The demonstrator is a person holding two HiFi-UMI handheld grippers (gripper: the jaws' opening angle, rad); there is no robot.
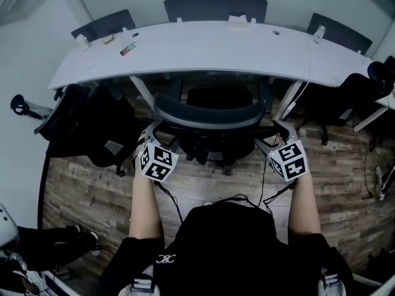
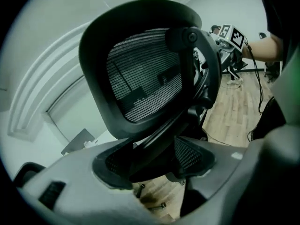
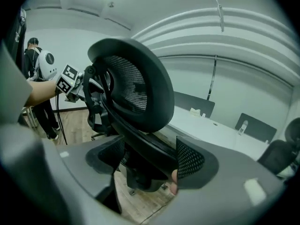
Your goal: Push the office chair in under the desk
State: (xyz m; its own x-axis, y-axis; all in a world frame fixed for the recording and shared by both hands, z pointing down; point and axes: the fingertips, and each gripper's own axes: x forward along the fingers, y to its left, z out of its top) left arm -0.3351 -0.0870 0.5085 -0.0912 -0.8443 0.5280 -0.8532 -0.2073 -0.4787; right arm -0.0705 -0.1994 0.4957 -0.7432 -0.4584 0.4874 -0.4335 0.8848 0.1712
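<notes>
The black mesh office chair (image 1: 210, 117) stands in front of me, its seat partly under the long curved white desk (image 1: 210, 51). My left gripper (image 1: 151, 132) is at the left end of the chair's backrest frame and my right gripper (image 1: 279, 134) at the right end. In the left gripper view the gripper (image 2: 152, 161) is open, with the backrest's (image 2: 140, 74) frame bar between its pads. In the right gripper view the gripper (image 3: 147, 161) is also open, and the frame bar under the mesh back (image 3: 131, 86) runs between the jaws.
Another black chair (image 1: 86, 125) stands close on the left and one (image 1: 345, 97) on the right by the desk leg. More chairs (image 1: 215, 8) line the desk's far side. Small items (image 1: 128, 49) lie on the desk. A person (image 3: 40, 78) stands behind.
</notes>
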